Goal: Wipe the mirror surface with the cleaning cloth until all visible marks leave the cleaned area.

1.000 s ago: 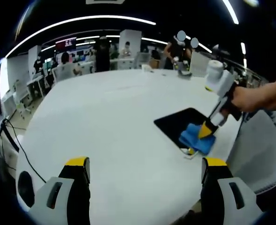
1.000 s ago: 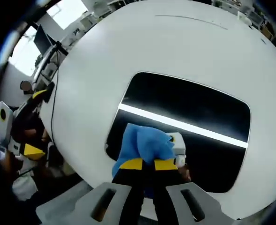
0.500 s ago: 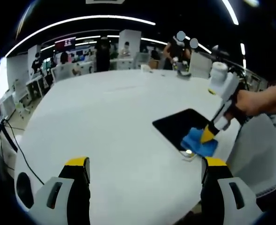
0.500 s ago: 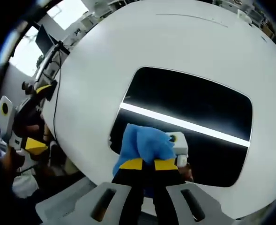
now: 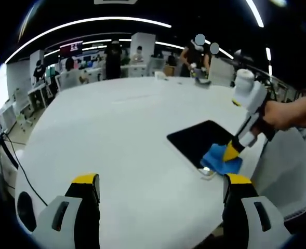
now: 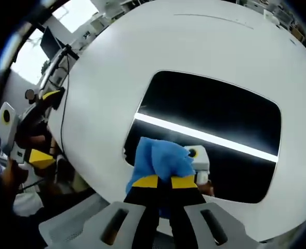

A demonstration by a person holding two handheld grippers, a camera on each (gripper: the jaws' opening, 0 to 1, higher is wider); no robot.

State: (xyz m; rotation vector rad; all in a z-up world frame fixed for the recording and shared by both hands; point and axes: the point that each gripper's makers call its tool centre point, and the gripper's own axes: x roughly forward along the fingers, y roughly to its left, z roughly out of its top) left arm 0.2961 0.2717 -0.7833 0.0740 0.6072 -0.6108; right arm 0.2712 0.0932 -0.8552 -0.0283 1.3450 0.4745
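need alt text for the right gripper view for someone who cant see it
The right gripper, jaws shut on a blue cleaning cloth, presses it onto the near edge of a dark rectangular mirror lying flat on a white table. A bright light strip reflects across the mirror, and the left gripper shows at the far left.

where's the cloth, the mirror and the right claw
cleaning cloth (image 6: 160,158), right gripper view, middle of the blue bundle above the jaws
mirror (image 6: 220,116), right gripper view, bare dark glass above the light streak
right claw (image 6: 160,182), right gripper view, between the yellow tips shut on the cloth
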